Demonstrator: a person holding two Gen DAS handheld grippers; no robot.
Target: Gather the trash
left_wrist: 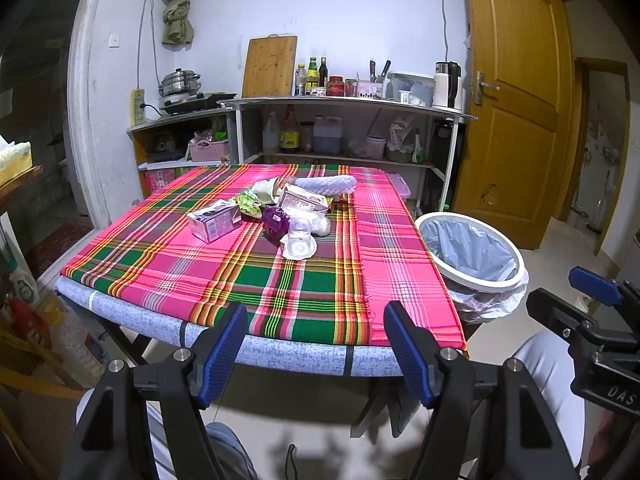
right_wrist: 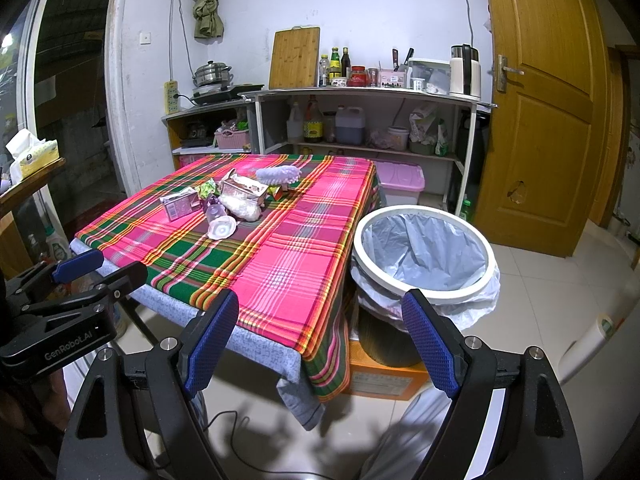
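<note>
Both tools hang spread and empty at the near edge of the worktop (left_wrist: 160, 256) under its pink-and-green plaid cloth: the left tool (left_wrist: 314, 350) faces the cloth, the right tool (right_wrist: 320, 344) sits nearer the lined trash bin (right_wrist: 424, 254) standing just beside the worktop's right side. The trash lies heaped mid-cloth, well apart from both: a clear plastic cup (left_wrist: 300, 240), a small carton (left_wrist: 214, 222), a purple wrapper (left_wrist: 275, 218).

Both views were bright and sharp under indoor light, colours saturated. Fisheye bending curved the door (right_wrist: 540, 100) and walls; corners went black. Soft shadows lay on the floor (left_wrist: 304, 432).
</note>
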